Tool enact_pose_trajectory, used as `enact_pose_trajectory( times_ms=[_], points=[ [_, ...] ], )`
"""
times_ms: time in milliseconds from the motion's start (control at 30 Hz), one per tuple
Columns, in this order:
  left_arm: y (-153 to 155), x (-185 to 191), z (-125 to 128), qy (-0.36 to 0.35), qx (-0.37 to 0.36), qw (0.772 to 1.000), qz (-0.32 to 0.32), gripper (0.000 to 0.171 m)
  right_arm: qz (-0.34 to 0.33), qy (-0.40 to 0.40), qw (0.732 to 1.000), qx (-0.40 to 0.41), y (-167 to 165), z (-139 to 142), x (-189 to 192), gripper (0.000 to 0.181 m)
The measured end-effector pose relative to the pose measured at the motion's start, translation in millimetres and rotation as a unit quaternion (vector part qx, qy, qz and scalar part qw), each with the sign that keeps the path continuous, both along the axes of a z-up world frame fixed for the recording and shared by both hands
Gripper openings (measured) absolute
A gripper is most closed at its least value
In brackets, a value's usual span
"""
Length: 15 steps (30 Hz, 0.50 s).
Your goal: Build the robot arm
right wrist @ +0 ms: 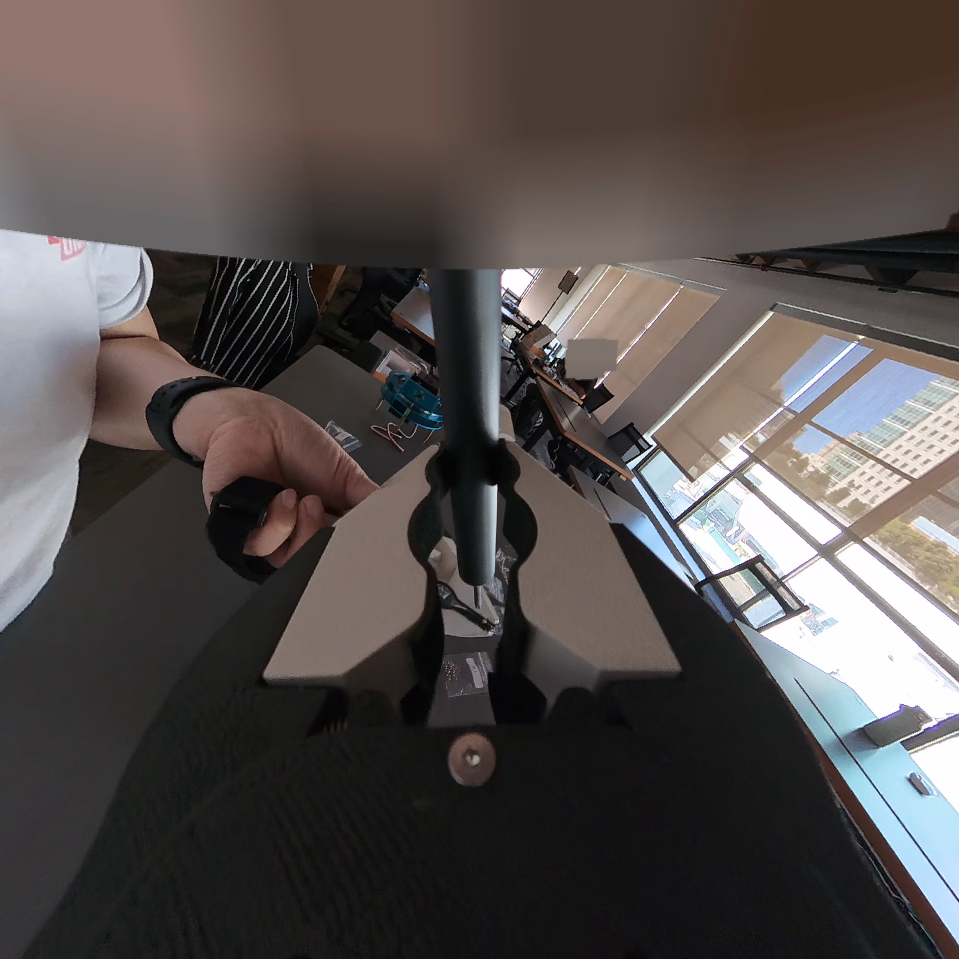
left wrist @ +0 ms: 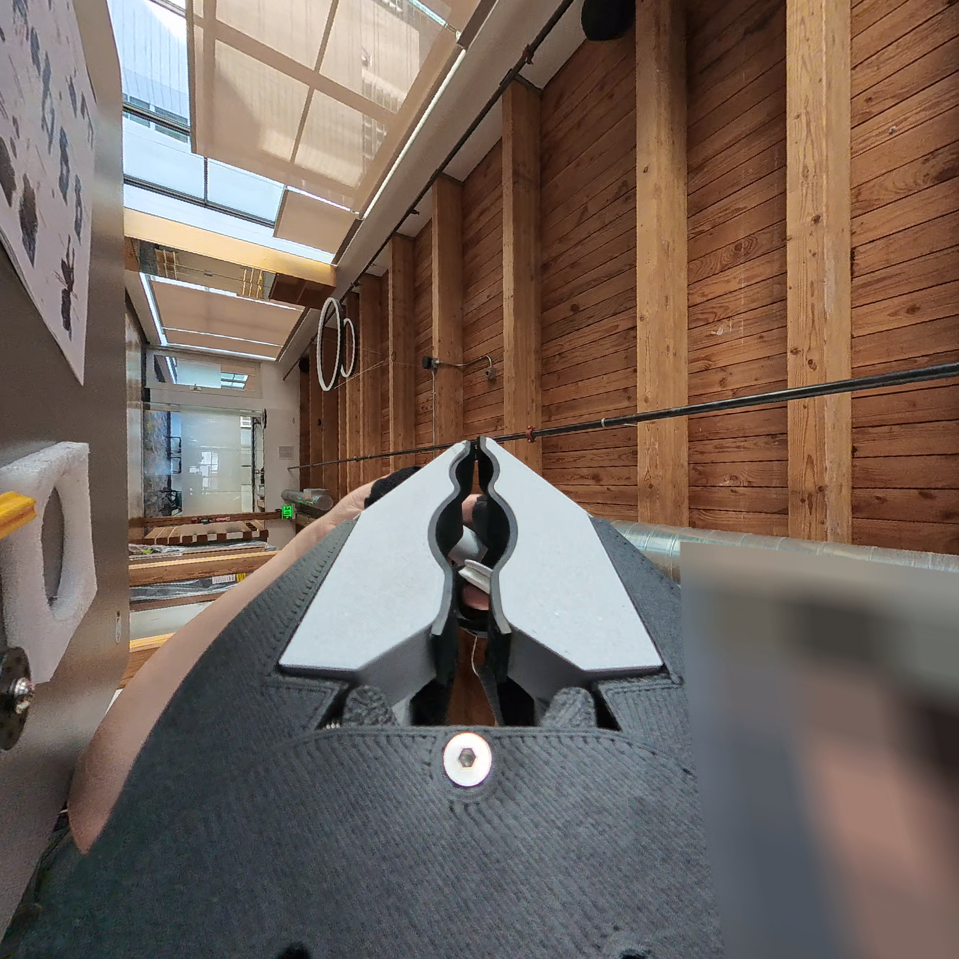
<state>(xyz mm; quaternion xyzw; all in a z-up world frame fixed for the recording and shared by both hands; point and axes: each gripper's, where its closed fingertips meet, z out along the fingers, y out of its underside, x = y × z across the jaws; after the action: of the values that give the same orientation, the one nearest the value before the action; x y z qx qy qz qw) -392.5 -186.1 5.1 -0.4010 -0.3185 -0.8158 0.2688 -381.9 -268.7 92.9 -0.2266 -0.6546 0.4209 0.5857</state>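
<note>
In the right wrist view my right gripper is shut on a grey, pen-shaped screwdriver. The tool runs down between the fingers and its bit tip points back toward the camera. A person's hand with a black wristband and a black strap is just left of the fingers. In the left wrist view my left gripper points up at a wooden ceiling. Its fingertips touch and nothing shows clamped between them. A gloved hand and a pale object show behind the gap.
A grey table holds a blue round device, small clear bags and a bag of screws. Windows are at the right. A white foam block and an arm are left of the left gripper. One gripper's finger ends stand about 12 cm off the other's.
</note>
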Motion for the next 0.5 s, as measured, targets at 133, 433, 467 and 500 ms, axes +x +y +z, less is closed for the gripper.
enact_pose_trajectory(
  times_ms=[133, 433, 467, 500],
  points=[
    [-0.8, 0.1, -0.1, -0.001, 0.0, 1.0, 0.001, 0.0, -0.008, -0.012, 1.0, 0.006, 3.5, -6.4, -1.4, 0.016],
    [-1.3, -0.1, -1.1, -0.005, -0.001, 1.0, 0.002, 0.0, -0.012, -0.021, 1.0, 0.015, 4.4, -8.7, -2.0, 0.017],
    [-1.3, -0.4, -1.2, -0.004, 0.0, 1.0, 0.002, 0.0, -0.012, -0.02, 1.0, 0.015, 4.4, -8.3, -1.7, 0.017],
    [-1.2, -0.9, -1.2, -0.004, 0.0, 1.0, 0.003, 0.0, -0.012, -0.019, 1.0, 0.016, 4.0, -7.8, -1.3, 0.017]
  ],
)
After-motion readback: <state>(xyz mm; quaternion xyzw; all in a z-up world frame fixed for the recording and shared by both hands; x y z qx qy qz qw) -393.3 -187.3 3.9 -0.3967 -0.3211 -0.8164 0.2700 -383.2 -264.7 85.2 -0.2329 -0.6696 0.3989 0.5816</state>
